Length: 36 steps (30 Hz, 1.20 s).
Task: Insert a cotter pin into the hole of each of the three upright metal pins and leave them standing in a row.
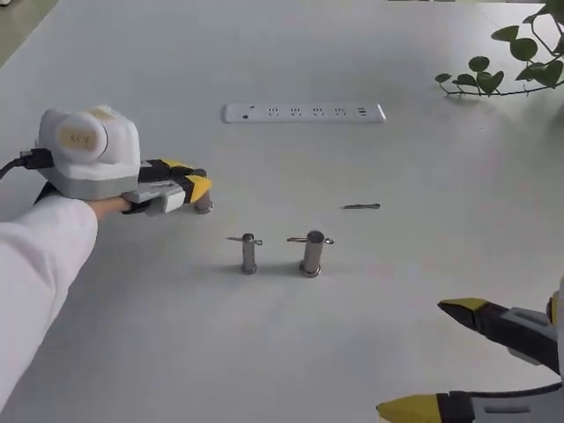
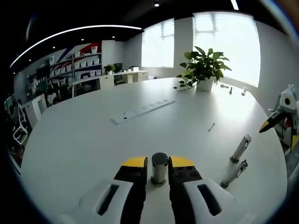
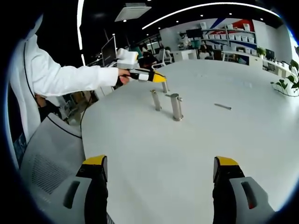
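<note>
Two upright metal pins [image 1: 249,254] [image 1: 311,254] stand side by side on the white table [image 1: 291,352], each with a cotter pin through its top. A third metal pin [image 2: 159,168] stands upright further left, between the jaws of my left gripper [image 2: 159,164], which is shut on it; the head view has this gripper [image 1: 201,190] at the left. A loose cotter pin [image 1: 361,206] lies flat to the right of the pins. My right gripper [image 3: 161,168] hangs open and empty near the table's front right, with yellow-tipped fingers [image 1: 467,308].
A white power strip [image 1: 304,113] lies across the back of the table. A leafy plant [image 1: 515,62] reaches in at the back right. A white sleeve [image 1: 40,273] runs along the left side. Office shelves and chairs stand beyond the table.
</note>
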### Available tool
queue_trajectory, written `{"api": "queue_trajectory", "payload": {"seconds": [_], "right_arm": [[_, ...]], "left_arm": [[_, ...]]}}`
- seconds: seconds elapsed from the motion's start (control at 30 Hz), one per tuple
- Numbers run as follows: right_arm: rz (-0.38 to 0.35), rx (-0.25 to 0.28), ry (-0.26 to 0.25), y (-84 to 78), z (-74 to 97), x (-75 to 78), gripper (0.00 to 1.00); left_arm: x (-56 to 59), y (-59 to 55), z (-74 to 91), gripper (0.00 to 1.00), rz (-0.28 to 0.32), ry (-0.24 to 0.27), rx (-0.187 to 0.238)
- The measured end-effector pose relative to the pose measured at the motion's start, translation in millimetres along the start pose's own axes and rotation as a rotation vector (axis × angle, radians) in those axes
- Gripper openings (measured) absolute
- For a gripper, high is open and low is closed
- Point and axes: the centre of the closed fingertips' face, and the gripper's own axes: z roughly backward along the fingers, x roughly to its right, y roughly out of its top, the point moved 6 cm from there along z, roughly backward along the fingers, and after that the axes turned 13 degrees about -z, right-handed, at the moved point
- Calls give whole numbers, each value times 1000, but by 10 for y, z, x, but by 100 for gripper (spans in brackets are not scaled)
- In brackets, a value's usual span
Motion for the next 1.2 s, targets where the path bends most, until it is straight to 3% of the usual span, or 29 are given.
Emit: {"api": "queue_trajectory", "payload": {"seconds": [0.33,0.43,0.5,0.7,0.8,0.97,1.2], "right_arm": [[7,-1,17,4,-29,-56,91],[9,-1,21,-4,-29,-75,90],[11,0,24,-3,-29,-84,90],[14,4,25,2,-29,-108,90],[22,7,26,18,-29,-130,90],[30,20,29,56,-32,-164,90],[47,40,32,93,11,-226,90]], "left_arm": [[29,-4,-24,12,-30,-6,1],[25,-14,-8,11,1,-5,11],[30,-14,-4,11,-27,2,4],[45,-6,20,10,-10,21,-13],[61,47,88,10,-42,21,-11],[54,199,273,10,-18,38,31],[251,411,599,10,-62,38,45]]}}
